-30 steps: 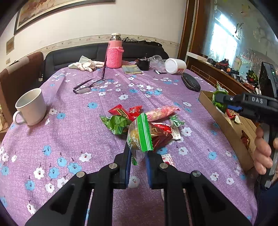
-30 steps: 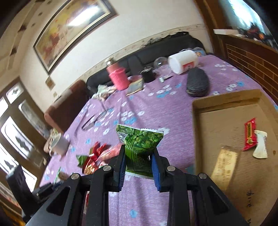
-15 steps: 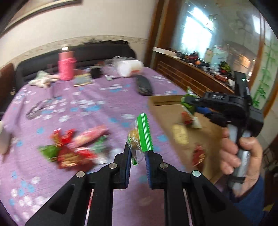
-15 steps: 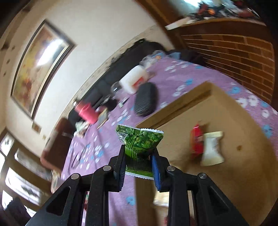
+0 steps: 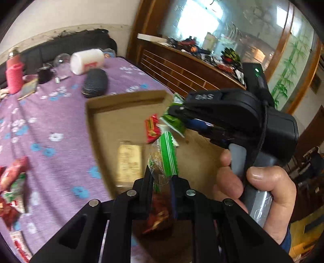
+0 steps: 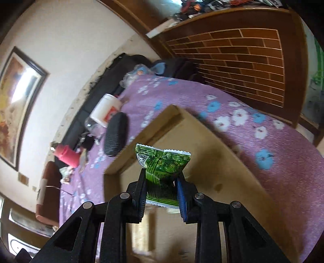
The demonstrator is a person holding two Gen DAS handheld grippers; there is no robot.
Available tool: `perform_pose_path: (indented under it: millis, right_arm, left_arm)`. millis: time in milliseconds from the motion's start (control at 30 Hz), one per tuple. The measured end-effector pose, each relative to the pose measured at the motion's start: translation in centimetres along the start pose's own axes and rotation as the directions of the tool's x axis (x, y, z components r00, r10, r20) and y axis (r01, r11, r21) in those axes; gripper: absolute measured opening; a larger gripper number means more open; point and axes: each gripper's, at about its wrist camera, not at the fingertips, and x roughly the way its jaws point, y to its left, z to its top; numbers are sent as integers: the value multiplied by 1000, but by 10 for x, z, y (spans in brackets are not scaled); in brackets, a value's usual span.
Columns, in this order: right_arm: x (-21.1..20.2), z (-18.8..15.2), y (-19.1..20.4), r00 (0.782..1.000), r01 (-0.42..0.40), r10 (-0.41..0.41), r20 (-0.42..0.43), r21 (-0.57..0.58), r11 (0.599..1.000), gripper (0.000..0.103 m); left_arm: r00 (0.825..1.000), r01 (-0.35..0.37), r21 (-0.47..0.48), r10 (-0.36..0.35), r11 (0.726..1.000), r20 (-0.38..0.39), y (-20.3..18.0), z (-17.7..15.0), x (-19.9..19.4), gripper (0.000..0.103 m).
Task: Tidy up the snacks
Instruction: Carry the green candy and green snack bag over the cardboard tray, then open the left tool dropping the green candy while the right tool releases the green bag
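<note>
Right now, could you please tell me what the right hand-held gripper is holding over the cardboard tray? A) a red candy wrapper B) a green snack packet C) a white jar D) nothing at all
B: in the right wrist view the right hand-held gripper is clamped on a crumpled green snack packet, with the cardboard tray below it.

Daylight floods in from the window [image 5: 202, 18] at far right, blown out to white. Glare whitens the framed picture [image 6: 18, 97] on the left wall. Motion blur smears both views; fisheye bending darkens the corners.
</note>
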Motion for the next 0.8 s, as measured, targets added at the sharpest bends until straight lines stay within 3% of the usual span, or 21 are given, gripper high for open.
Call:
perform_pose_path:
  millis: [233,700,800]
  right_arm:
    - [11,2,-3,998,43,-43,-41,-10,999,28]
    - [12,-3,7,997,71,-73,-31,-59,996,30]
    - [7,-2,10,997,80,-81,-3,-69,994,40]
  left_arm:
    - [999,25,-20,-26,999,-32,6,-6,21,14]
    - [999,23,-26,-23,999,-24,16,-10,21,15]
    - [999,23,-32,-24,999,-30,16,-10,22,22]
